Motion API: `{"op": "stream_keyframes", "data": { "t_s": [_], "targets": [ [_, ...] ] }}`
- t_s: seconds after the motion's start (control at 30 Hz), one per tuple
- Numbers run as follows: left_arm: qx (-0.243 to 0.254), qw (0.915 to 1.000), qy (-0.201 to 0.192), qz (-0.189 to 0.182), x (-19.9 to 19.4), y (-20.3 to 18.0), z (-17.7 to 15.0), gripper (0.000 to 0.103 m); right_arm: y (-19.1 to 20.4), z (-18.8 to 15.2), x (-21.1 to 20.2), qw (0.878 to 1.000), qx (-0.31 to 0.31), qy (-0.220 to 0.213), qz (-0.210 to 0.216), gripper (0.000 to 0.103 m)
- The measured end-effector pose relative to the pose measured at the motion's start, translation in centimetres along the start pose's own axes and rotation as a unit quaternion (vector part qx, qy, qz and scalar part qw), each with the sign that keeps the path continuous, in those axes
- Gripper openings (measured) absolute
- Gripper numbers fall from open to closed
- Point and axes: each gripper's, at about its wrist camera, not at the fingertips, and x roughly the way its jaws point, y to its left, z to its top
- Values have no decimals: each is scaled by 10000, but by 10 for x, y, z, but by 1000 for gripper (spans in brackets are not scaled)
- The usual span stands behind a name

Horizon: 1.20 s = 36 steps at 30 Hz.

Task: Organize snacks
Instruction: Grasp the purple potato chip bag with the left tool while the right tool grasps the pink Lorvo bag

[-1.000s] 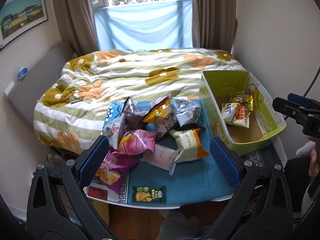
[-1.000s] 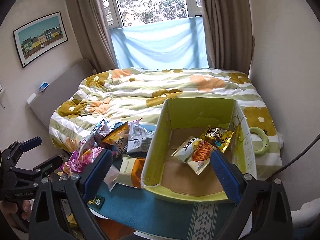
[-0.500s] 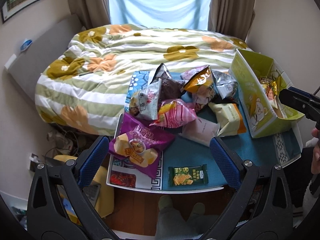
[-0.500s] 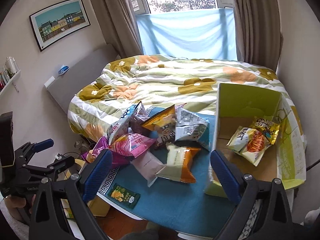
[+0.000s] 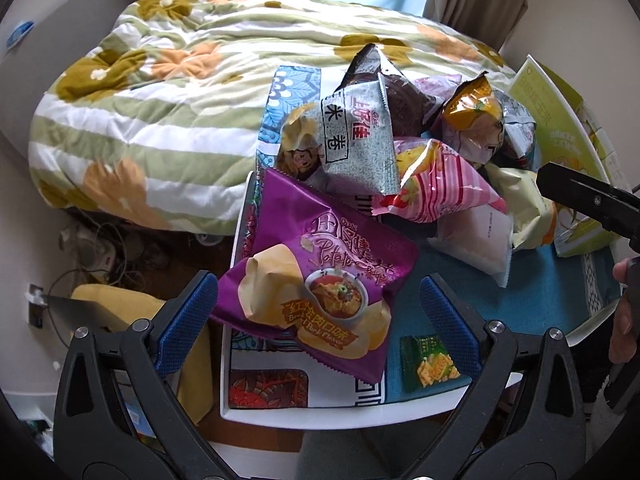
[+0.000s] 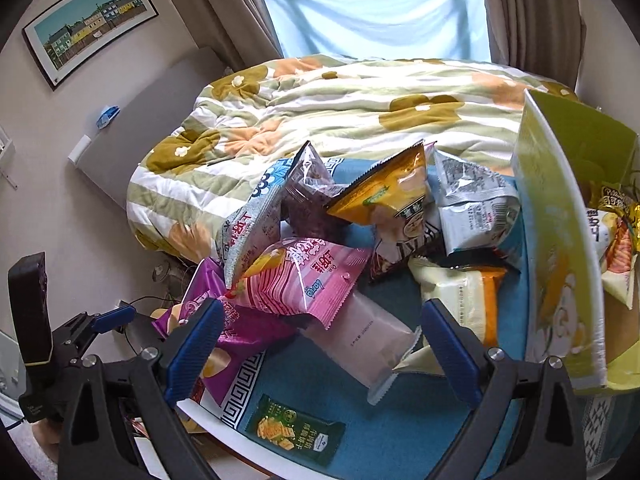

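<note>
Fingers of the left gripper (image 5: 318, 304) stand apart, empty, over a purple chip bag (image 5: 320, 280) at the surface's (image 5: 532, 300) near left edge. Right gripper (image 6: 320, 344) fingers also stand apart, holding nothing, above a pale pink packet (image 6: 360, 340). Snack bags lie piled on the blue cloth: a pink striped bag (image 6: 304, 276), a grey bag (image 5: 356, 140), an orange bag (image 6: 388, 188). A small green packet (image 6: 294, 430) lies apart, nearer. The yellow-green box (image 6: 556, 240) stands to the right, holding two bags.
</note>
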Motion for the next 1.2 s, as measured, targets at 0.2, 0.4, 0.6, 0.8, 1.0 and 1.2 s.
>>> {"op": "stream_keyframes", "data": {
  "t_s": [0.2, 0.4, 0.6, 0.8, 1.0, 1.2],
  "targets": [
    [609, 9969, -209, 442, 21, -16, -2, 100, 2, 1, 28, 9996, 191, 173, -68, 98],
    [1040, 9934, -211, 426, 31, -33, -8, 100, 1, 5, 42, 9992, 265, 254, -139, 98],
    [1105, 9933, -40, 328, 44, -37, -12, 98, 2, 8, 55, 9990, 297, 334, -101, 98],
    [982, 9951, -67, 106, 46, -30, -9, 83, 8, 10, 68, 9987, 247, 446, -72, 98],
    [992, 9950, -79, 7, 43, -29, -8, 71, 8, 12, 82, 9977, 373, 562, 38, 98],
    [933, 9956, -47, -112, 40, -24, -6, 67, 0, 15, 96, 9956, 629, 625, 308, 98]
  ]
}}
